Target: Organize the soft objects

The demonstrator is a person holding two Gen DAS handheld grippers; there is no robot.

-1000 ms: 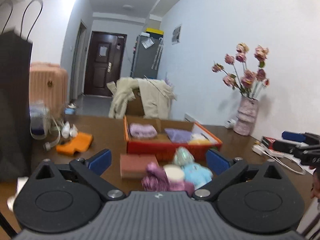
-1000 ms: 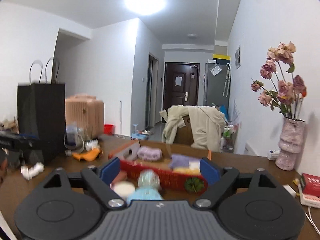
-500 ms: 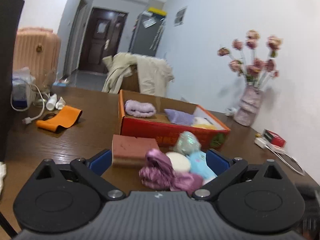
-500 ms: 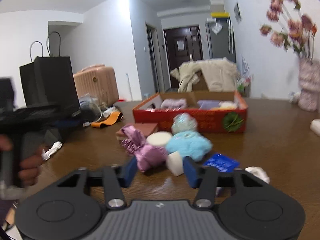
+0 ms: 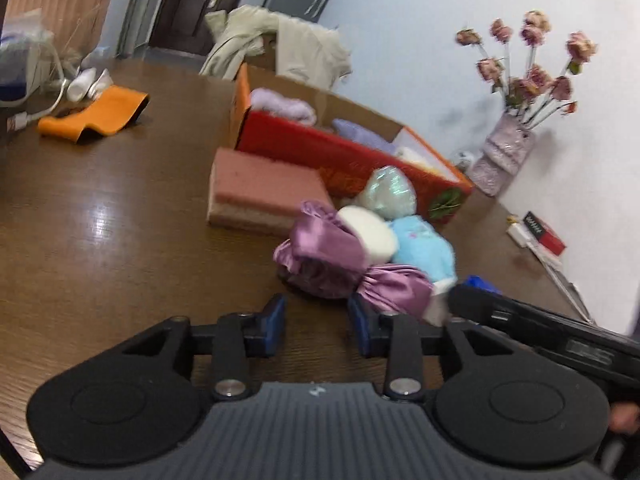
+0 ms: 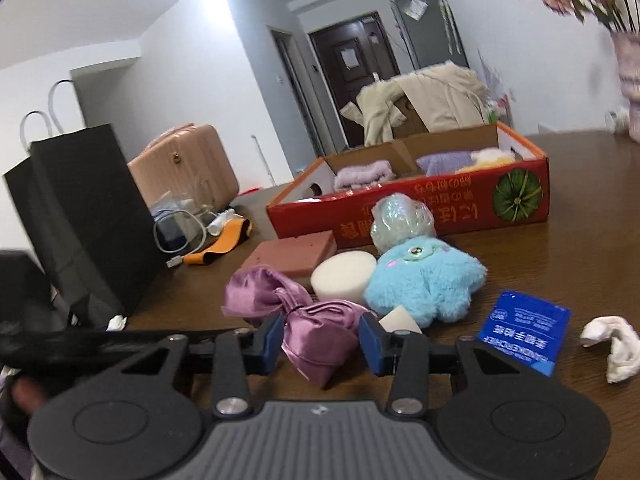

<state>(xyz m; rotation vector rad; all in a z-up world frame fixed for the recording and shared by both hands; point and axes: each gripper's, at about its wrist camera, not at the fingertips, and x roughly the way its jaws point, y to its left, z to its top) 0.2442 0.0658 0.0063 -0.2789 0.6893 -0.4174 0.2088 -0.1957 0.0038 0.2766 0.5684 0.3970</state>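
Note:
A purple satin bow lies on the brown table beside a white round sponge, a blue plush toy, a wrapped pale-green ball and a pink sponge block. My right gripper has its jaws on either side of the bow's near end, partly closed; contact is unclear. My left gripper is partly open and empty, just short of the bow. The red cardboard box behind holds purple and yellow soft items.
A black paper bag stands at the left, with an orange band and cables near it. A blue packet and a crumpled white tissue lie at the right. A flower vase stands by the wall.
Both grippers have dropped toward the table and narrowed their jaws. The right one has moved up around the purple bow; the left has closed in on the pile.

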